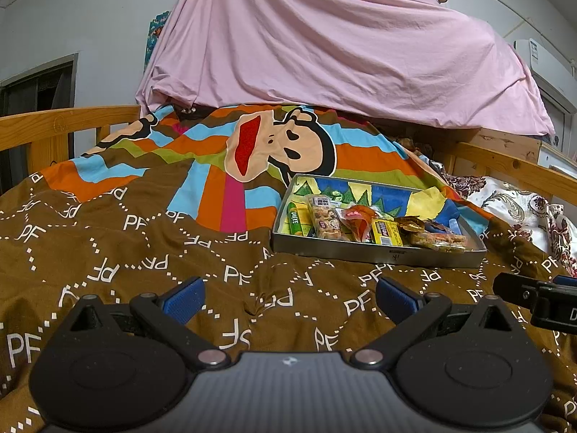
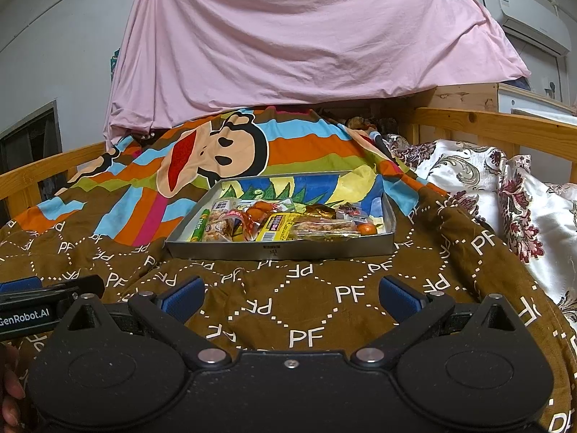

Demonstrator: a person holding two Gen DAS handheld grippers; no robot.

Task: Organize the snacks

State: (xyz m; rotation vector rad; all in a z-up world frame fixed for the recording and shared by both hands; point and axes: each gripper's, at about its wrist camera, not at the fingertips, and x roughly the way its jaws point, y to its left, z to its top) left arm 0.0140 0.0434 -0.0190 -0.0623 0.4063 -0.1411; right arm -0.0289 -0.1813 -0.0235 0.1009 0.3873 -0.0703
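Both your grippers, left (image 1: pixel 290 297) and right (image 2: pixel 290 297), hover jaws wide open over the brown bedspread (image 1: pixel 144 252), snack tray (image 2: pixel 281 250) ahead, pink sheet (image 2: pixel 288 43) behind.

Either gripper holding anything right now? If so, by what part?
Nothing held. Left gripper and right gripper are both open and empty above the quilt, short of the snack tray.

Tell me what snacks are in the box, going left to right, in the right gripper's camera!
green stick pack → clear nutty bar pack → red-orange wrapper → yellow packet → long clear bar pack → little orange fruit
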